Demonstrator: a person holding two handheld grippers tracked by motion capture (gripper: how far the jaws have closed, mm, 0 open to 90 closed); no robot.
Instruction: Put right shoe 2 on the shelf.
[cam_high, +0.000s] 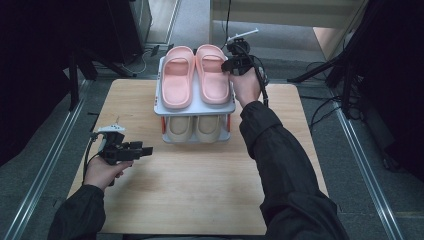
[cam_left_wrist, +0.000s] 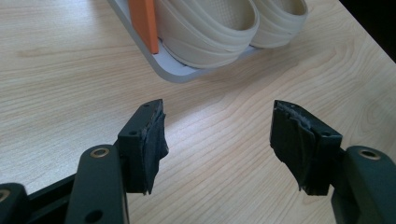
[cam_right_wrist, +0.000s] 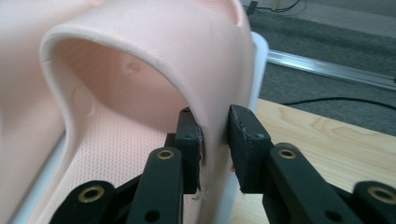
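Right gripper at the pink slipper's strap on the rack's top shelf

Nearest, at the front left of the wooden table, the left gripper lies level in the person's left hand, pointing toward the rack with its jaws spread wide and nothing between them. The left gripper view looks past those open pads across bare wood to the corner of the rack's bottom tray, an orange post and the beige slippers on it.

Farther back, the two-tier shoe rack stands at the table's far middle. Beige slippers sit on its lower shelf, and a pair of pink slippers lies side by side on top.

Farthest, the person's right arm reaches along the rack's right side, and the right gripper is at the right pink slipper. In the right gripper view its jaws straddle the side wall of that slipper's strap; the inner pad touches it, while a thin gap shows at the outer pad, so the hold looks slack.
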